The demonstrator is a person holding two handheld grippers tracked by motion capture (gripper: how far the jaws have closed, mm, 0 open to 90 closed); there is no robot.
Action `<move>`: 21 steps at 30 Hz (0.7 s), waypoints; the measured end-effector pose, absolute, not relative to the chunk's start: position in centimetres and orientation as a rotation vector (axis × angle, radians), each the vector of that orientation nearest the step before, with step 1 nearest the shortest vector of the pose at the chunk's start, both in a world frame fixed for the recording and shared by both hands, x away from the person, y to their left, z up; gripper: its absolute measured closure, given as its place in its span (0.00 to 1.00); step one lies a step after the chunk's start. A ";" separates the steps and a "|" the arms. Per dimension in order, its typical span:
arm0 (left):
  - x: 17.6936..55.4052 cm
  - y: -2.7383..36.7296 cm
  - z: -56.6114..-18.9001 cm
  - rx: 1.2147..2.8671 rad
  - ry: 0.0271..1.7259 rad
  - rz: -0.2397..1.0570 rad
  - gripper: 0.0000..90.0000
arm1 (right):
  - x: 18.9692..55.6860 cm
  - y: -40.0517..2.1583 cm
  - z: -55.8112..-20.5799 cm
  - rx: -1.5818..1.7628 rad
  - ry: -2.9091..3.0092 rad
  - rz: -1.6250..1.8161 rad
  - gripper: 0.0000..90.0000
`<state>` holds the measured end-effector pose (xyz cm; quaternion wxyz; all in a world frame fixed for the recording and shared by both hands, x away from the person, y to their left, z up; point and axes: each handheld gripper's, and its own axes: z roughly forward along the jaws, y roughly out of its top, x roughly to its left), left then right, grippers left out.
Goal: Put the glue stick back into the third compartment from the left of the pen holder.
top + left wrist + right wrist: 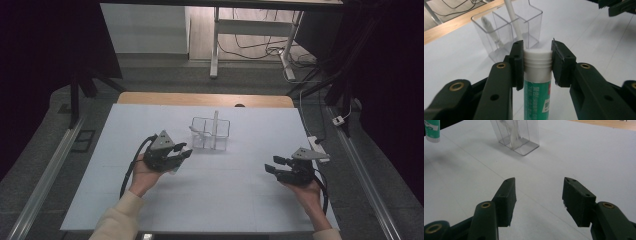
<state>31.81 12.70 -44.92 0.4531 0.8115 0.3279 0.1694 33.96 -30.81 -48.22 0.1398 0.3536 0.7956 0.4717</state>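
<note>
Left gripper (537,66) clamped on a glue stick (537,85), both black jaws pressed flat against the ribbed white cap, green label with white print running down below between them. Held in the left hand (145,175) low over the left half of the table (225,200), jaws aimed toward the clear holder, grey three-cornered plate on top, black cable trailing back beside the cream sleeve (117,220). Right gripper (539,195) wide open and holding nothing, bare white surface between its jaws; seen from above at the right side of the table (276,166), well apart from the left one, jaws pointing left. White table cover with a strip of bare wood along the far edge. Clear plastic holder (210,133) standing upright near the middle of the table, just beyond the left gripper, split into compartments. Long white pen-like stick (514,21) leaning out of one compartment, rising above the rim; shorter white item (491,30) lying slanted in the neighbouring compartment, kind not clear. Bottom of the green-labelled tube (432,130) also caught at the top left corner of the right gripper view, off the table surface. Beyond the table, grey floor with cables and white frame legs.
</note>
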 end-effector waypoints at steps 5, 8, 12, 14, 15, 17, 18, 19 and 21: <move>32.4 11.7 -44.4 1.973 0.790 0.407 0.72 | 34.0 -30.7 -48.2 1.001 2.296 1.360 0.47; 32.8 11.1 -44.1 1.960 0.783 0.409 0.72 | 34.0 -30.8 -48.1 1.010 2.287 1.359 0.46; 33.2 10.3 -44.1 1.944 0.763 0.404 0.72 | 33.8 -30.8 -48.2 1.016 2.285 1.342 0.46; 33.3 9.8 -44.1 1.944 0.753 0.411 0.72 | 33.7 -30.9 -48.2 1.013 2.284 1.336 0.46; 33.5 9.6 -44.1 1.941 0.750 0.409 0.72 | 33.7 -30.9 -48.2 1.015 2.283 1.334 0.46; 33.8 9.3 -44.1 1.938 0.745 0.404 0.72 | 33.7 -31.0 -48.3 1.021 2.280 1.329 0.46; 33.9 9.1 -44.1 1.936 0.747 0.401 0.72 | 33.6 -31.1 -48.3 1.026 2.279 1.327 0.45; 34.1 8.9 -44.0 1.938 0.745 0.397 0.72 | 33.6 -31.2 -48.4 1.027 2.282 1.322 0.45; 34.4 8.5 -43.9 1.937 0.746 0.397 0.72 | 33.6 -31.2 -48.5 1.033 2.282 1.318 0.45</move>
